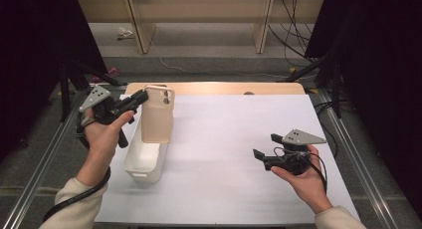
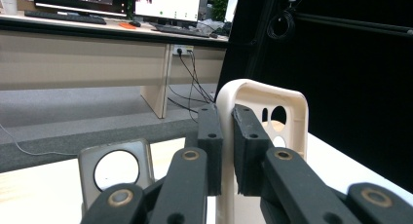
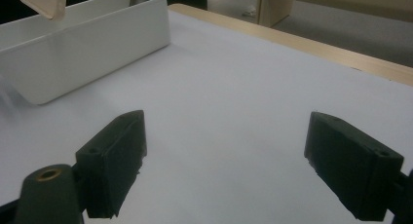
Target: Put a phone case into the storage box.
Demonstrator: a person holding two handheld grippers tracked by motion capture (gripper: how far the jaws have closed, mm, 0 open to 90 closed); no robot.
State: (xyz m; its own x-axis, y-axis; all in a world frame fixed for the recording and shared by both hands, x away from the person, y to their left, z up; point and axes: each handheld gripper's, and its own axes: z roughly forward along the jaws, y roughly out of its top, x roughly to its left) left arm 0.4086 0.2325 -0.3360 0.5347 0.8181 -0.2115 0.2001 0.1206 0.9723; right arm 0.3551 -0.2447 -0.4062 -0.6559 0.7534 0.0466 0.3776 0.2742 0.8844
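Gripping beige phone case (image 1: 157, 117) above white bin (image 1: 144, 159), left gripper (image 1: 141, 98) fingers clamped, right gripper (image 1: 267, 147) fingers wide.

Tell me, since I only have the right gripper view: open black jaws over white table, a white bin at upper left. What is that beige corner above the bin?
Observer: A beige phone case, held upright over the white bin.
Operator: Held by what?
Observer: The left gripper, its jaws shut on the case's side wall near the top.
Operator: Is the case touching the bin?
Observer: From the high view its lower end overlaps the bin's opening; contact cannot be told.
Operator: Where is my gripper in relation to that?
Observer: The right gripper is well apart, over the bare white table.
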